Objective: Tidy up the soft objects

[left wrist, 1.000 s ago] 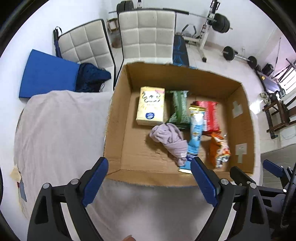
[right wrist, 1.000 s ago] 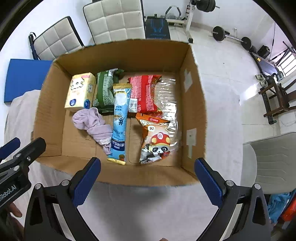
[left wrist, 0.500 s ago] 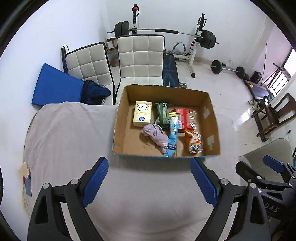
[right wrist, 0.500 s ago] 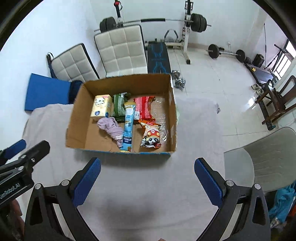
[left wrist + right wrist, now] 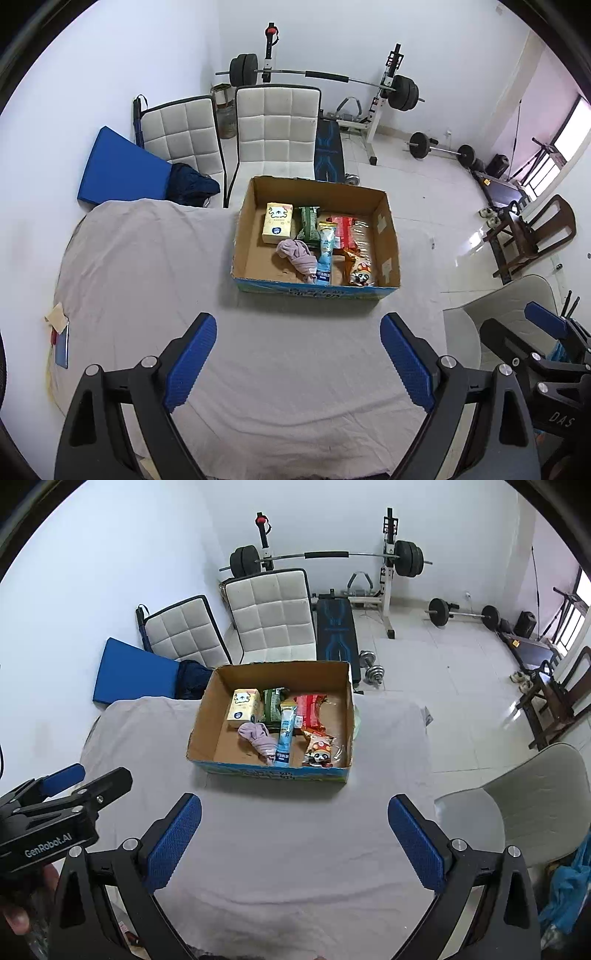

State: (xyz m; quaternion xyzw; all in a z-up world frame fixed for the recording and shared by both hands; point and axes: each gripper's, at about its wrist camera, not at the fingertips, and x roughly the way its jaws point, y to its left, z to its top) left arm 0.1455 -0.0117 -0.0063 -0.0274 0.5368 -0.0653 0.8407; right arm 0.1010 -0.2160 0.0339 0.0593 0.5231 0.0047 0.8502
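Nearest to me, my left gripper (image 5: 297,354) hangs with its blue pads spread wide and nothing between them, and my right gripper (image 5: 293,832) is spread just as wide and equally empty. Both sit over the grey cloth (image 5: 155,266) that covers the table. In the right wrist view I can see the left gripper's black body off to my left; in the left wrist view the right one shows at the far right edge.

Straight ahead of both grippers, well apart from the pads, stands the cardboard box (image 5: 389,236), open at the top. Inside it, closest to me, a crumpled lilac cloth (image 5: 297,254) lies beside a long light-blue packet (image 5: 325,251), touching it. To the right of that is an orange snack bag with a panda (image 5: 319,751). Farther back in the box sit a cream tissue pack (image 5: 277,223), a green packet (image 5: 309,227) and a red packet (image 5: 341,230), side by side.

Beyond the box, two white quilted chairs (image 5: 273,613) stand by the table's far edge, with a barbell rack (image 5: 388,561) against the wall behind them.
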